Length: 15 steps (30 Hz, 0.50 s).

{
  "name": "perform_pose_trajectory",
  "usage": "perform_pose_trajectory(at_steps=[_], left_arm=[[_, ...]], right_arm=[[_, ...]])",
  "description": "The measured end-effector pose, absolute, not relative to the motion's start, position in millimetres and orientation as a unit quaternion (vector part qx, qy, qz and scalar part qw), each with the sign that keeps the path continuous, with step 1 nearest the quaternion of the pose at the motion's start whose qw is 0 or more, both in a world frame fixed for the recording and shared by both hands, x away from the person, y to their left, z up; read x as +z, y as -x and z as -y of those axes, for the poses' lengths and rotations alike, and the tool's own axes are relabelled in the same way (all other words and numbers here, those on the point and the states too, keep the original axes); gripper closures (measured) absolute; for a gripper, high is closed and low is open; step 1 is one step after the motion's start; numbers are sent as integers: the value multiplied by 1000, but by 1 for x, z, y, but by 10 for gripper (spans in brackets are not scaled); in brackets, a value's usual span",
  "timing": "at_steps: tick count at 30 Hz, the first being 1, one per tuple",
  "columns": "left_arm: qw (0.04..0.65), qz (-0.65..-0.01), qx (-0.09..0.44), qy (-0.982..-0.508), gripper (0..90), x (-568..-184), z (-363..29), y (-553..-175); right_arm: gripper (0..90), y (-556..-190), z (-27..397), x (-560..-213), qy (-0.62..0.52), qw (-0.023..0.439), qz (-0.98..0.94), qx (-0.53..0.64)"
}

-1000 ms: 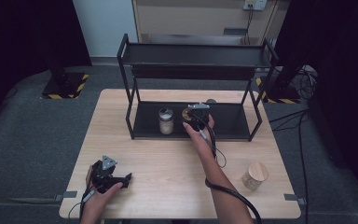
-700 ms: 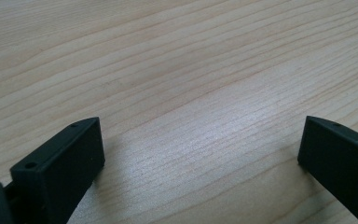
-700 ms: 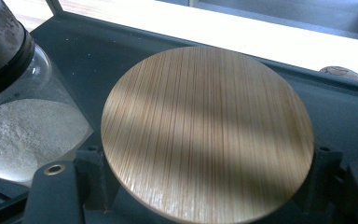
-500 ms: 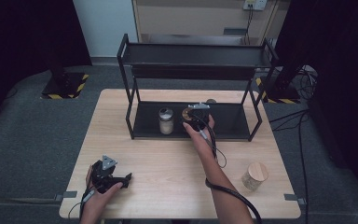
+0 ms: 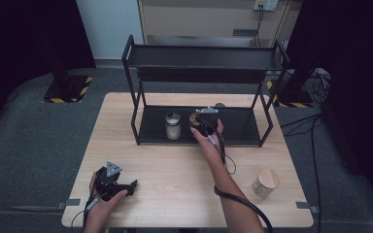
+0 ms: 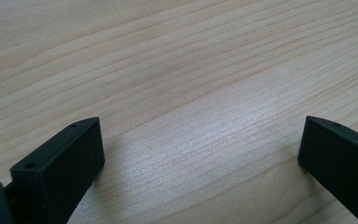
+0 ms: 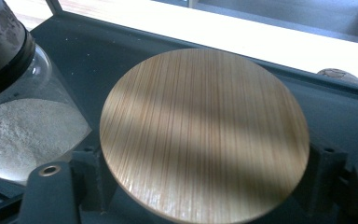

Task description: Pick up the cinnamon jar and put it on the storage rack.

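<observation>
- Your right claw [image 5: 205, 127] straddles the round bamboo-lidded jar [image 7: 203, 135] on the black metal rack's bottom shelf [image 5: 240, 127], at the desk's twelve o'clock; its jaws have just been easing apart around the lid.
- Judge it rigid, smooth, breakable: take the lid's rim squarely.
- Your left claw [image 6: 200, 154] rests gaping, empty.

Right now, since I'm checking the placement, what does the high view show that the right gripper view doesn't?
High view adds: left gripper on the table, a second wood-lidded jar near the front right corner, the rack's top shelf. Right gripper view adds: the lid's grain, powder in the glass jar. Shared: wood-lidded jar beside glass jar on the bottom shelf.
</observation>
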State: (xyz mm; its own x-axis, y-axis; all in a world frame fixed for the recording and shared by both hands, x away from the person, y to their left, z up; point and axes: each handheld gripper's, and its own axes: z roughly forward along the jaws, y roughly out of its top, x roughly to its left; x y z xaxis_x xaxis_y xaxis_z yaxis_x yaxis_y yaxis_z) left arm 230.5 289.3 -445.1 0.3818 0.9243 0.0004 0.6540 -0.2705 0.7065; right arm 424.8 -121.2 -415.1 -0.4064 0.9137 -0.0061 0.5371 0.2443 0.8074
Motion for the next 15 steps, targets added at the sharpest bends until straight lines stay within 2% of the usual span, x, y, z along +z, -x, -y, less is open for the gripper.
perform_pose_trajectory(at_steps=[15], left_arm=[[318,-514,213,-768,0,-445,-289,-231]], right_arm=[[97,-416,128,-409,-478,248,-750,383]])
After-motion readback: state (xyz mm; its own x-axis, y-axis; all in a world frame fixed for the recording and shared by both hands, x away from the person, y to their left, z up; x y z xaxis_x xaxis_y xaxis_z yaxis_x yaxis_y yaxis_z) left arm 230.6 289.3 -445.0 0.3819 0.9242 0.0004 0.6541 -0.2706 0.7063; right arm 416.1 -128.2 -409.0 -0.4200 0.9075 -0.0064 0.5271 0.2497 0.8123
